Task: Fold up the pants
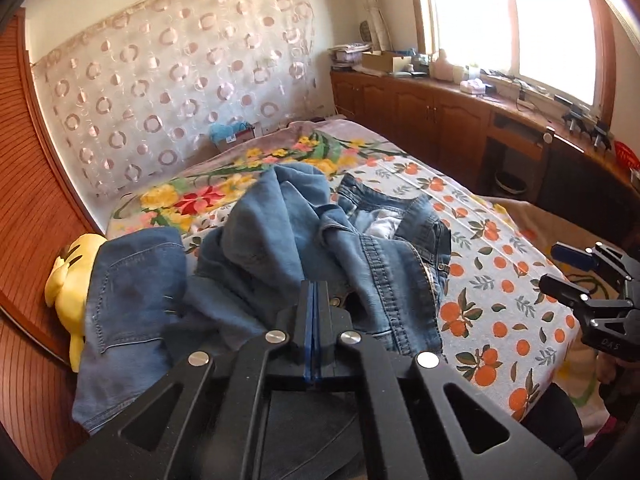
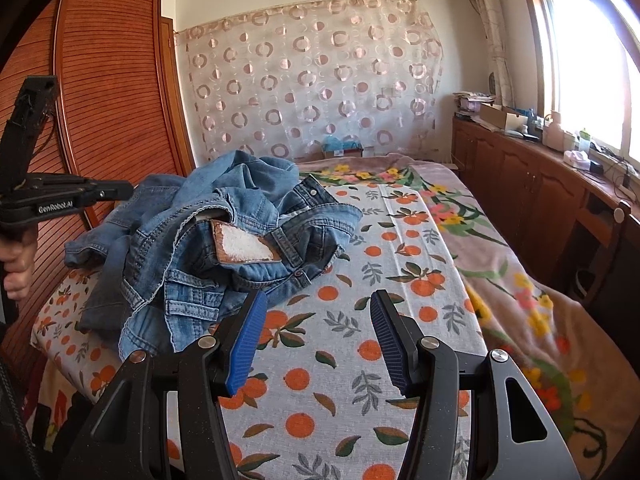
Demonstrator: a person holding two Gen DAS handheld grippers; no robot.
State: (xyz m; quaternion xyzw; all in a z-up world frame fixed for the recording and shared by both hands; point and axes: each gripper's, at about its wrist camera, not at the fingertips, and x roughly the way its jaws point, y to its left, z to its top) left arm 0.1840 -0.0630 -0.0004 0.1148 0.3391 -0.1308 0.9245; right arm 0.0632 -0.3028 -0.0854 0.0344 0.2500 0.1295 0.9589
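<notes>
**Crumpled jeans on the bed, one gripper closed, one open**

While the bed fills most of both views, its orange-print sheet covers the near part and a floral blanket lies along the far and right sides. On the left half of the sheet sit the pants, blue denim jeans in a rumpled heap, with the waistband and a pale label patch turned up in the right wrist view. One denim leg hangs toward the near left edge, beside a yellow plush toy against the wooden wardrobe. The left gripper is just above the near side of the heap, its blue pads pressed together; whether any denim is caught between them cannot be told. The right gripper hovers over bare sheet just right of the heap, jaws spread wide and holding nothing.
</notes>
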